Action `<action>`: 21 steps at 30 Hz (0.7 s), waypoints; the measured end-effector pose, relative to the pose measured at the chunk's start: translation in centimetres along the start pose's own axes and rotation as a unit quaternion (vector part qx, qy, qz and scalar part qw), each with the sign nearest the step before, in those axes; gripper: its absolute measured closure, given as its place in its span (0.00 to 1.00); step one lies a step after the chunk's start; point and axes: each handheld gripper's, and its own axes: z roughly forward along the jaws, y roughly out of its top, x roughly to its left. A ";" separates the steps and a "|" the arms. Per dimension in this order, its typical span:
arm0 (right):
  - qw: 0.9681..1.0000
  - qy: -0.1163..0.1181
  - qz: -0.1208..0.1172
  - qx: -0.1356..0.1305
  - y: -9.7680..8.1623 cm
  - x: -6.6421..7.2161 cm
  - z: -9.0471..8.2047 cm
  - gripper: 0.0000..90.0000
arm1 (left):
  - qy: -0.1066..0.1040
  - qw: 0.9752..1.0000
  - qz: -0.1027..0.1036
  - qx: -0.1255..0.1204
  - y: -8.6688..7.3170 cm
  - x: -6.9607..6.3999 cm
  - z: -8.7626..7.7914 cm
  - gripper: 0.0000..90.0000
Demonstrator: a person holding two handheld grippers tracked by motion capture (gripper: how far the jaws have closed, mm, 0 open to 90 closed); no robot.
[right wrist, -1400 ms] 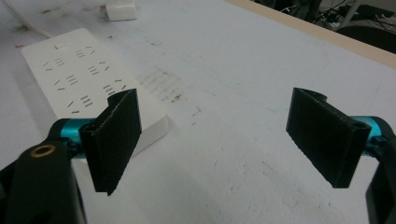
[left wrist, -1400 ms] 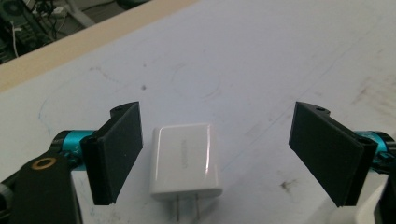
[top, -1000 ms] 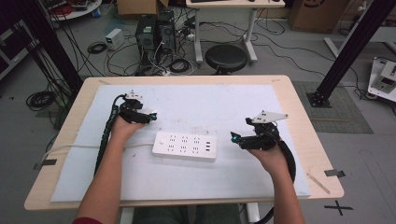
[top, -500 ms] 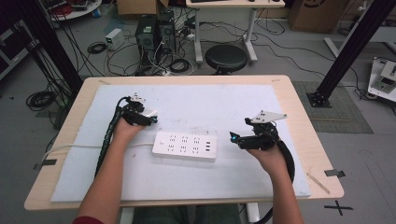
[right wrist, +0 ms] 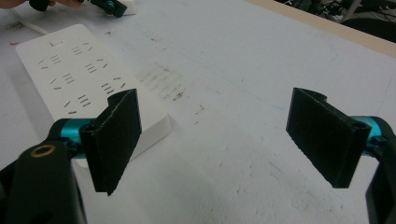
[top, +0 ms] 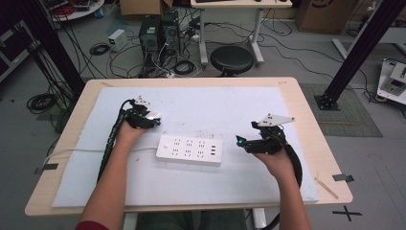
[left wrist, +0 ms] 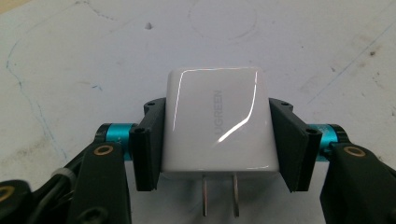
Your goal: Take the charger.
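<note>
A white power strip (top: 190, 149) lies flat in the middle of the white mat, its sockets facing up; it is also seen in the right gripper view (right wrist: 79, 79). My left gripper (top: 152, 120) hovers just behind the strip's left end, shut on a white UGREEN charger (left wrist: 217, 123) with two flat metal prongs pointing back towards the camera. Both jaws press on the charger's sides. My right gripper (top: 242, 142) sits to the right of the strip, pointing at its right end, open (right wrist: 219, 135) with nothing between the pads.
The strip's white cord (top: 72, 152) runs left off the mat. The mat (top: 215, 105) covers most of the wooden table (top: 306, 110). Black gripper cables (top: 111, 139) trail along both forearms. A stool (top: 231, 58) and floor clutter stand beyond the far edge.
The left gripper has edged slightly to the right with the charger in it. The right gripper has stayed put and open.
</note>
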 end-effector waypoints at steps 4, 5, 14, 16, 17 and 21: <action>1.000 0.000 0.004 0.002 0.0 -0.1 -0.1 0.20 | -0.009 1.000 0.002 -0.001 0.2 -0.1 -0.7 0.47; 1.000 0.002 0.005 0.001 0.0 -0.1 -0.1 0.20 | -0.016 1.000 0.002 -0.003 0.3 -0.2 -1.0 0.47; 1.000 0.009 -0.003 -0.001 0.9 0.1 -1.5 0.20 | -0.035 0.998 0.035 -0.041 0.6 -2.6 -6.5 0.47; 1.000 0.017 -0.010 -0.004 1.2 0.3 -1.9 0.20 | -0.037 0.997 0.047 -0.047 0.5 -3.4 -7.9 0.47; 1.000 0.020 -0.010 -0.006 1.3 0.5 -2.1 0.20 | -0.040 0.997 0.055 -0.046 0.5 -3.8 -8.5 0.47; 0.999 0.029 -0.014 -0.006 1.6 1.1 -2.4 0.20 | -0.049 0.994 0.071 -0.070 0.4 -5.4 -11.0 0.47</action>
